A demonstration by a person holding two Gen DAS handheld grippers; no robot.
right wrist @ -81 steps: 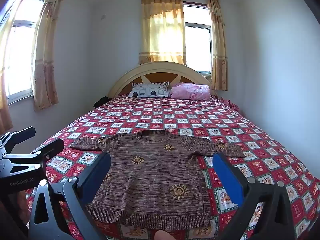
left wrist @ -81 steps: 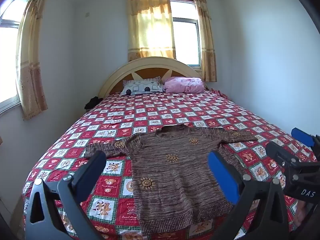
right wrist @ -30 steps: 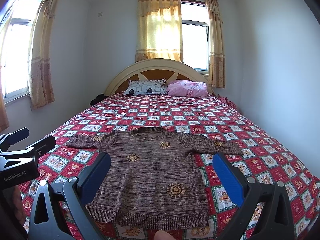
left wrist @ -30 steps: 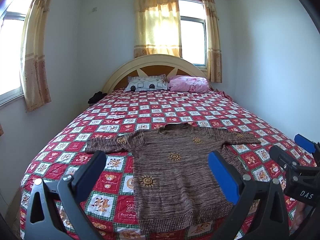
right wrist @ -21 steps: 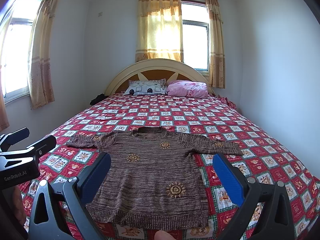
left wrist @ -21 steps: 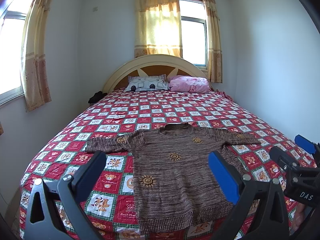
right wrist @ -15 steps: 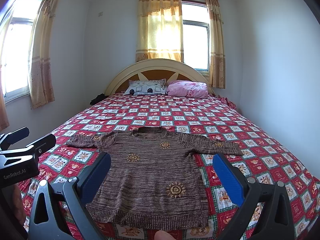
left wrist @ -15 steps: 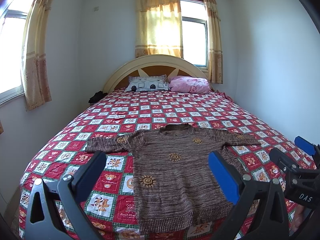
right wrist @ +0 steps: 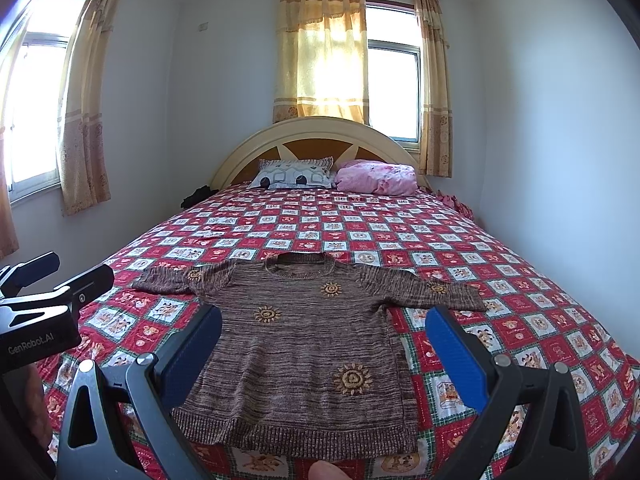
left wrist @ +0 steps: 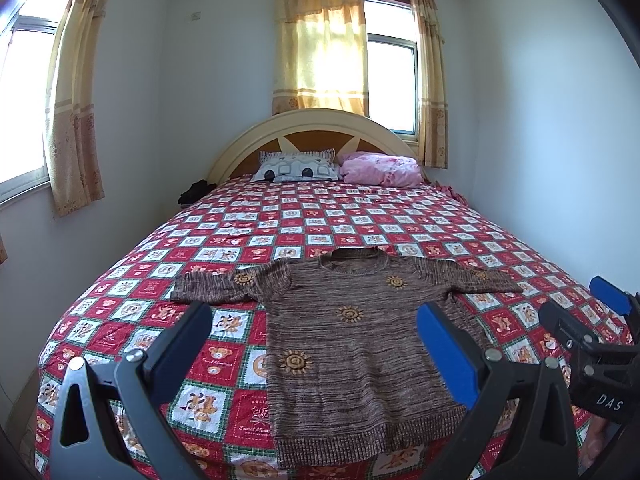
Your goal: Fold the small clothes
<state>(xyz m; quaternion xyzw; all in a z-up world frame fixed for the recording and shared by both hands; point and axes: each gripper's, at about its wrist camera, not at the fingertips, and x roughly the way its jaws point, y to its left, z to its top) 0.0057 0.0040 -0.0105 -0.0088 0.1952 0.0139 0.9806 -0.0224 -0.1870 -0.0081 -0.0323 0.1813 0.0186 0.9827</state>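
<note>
The brown knit sweater [left wrist: 352, 332] lay flat and face up on the bed [left wrist: 256, 216], both sleeves spread out to the sides, neckline toward the headboard [left wrist: 316, 128], ribbed hem at the near edge. Orange sun motifs dotted its front (one showed on each sleeve as well). Under it ran a red checked bedspread [right wrist: 400, 224] with cartoon patches.

The left gripper [left wrist: 314, 328] hovered above the near end of the bed, jaws spread wide, nothing between the fingers, clear of the cloth. The right gripper [right wrist: 324, 340] did the same just beside it, jaws wide apart and empty, the sweater's body framed in the gap. Each camera caught the other tool at its edge.

Up at the headboard sat a patterned pillow [right wrist: 294, 174] and a pink bundle [right wrist: 374, 178] touching it on the right. Yellow curtains [left wrist: 320, 44] hung over the back window, sun glowing through them. A fingertip [right wrist: 326, 472] poked into the bottom of the right wrist view.
</note>
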